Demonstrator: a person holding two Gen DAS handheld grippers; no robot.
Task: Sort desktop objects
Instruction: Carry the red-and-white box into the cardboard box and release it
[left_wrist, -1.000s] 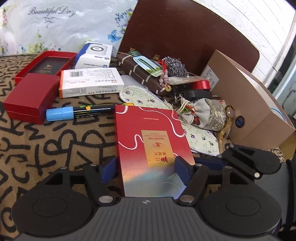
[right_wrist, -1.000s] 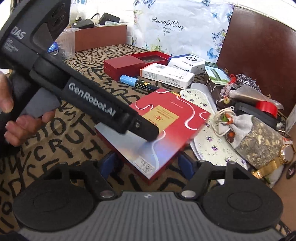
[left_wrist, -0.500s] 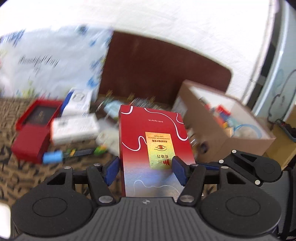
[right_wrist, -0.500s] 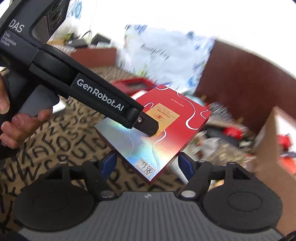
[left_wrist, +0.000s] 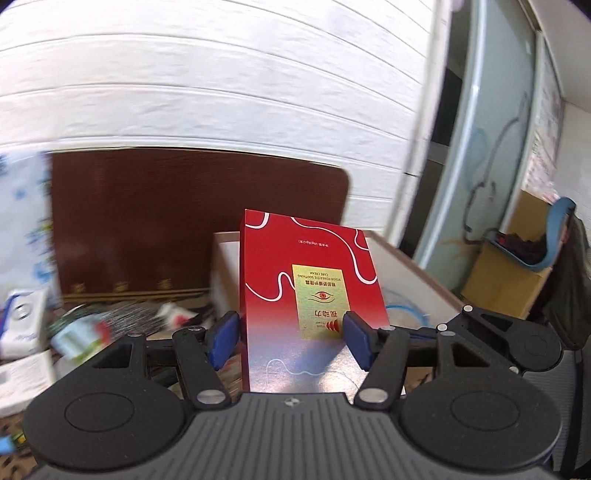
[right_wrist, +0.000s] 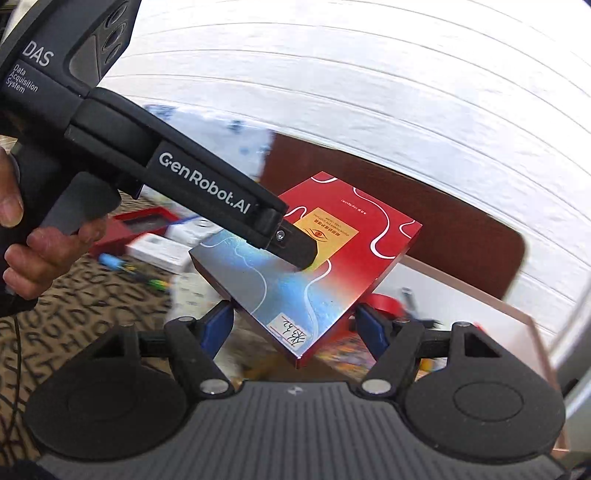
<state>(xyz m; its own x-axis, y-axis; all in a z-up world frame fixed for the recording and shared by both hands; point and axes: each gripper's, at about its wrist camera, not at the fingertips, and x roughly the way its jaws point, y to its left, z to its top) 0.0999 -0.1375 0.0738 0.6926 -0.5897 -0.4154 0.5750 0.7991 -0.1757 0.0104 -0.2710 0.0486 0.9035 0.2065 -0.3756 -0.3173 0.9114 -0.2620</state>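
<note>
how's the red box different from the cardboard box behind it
The red box is glossy red fading to silver; the cardboard box is plain tan outside, white inside. The red box is closed and up in the air; the cardboard box is open-topped with items inside. The red box is flat, the cardboard box deep. Both are rectangular.

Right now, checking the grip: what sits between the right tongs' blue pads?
The near corner of the red box, bearing a handwritten white label, fills the gap between the pads of the right tongs, as the right wrist view shows.
</note>
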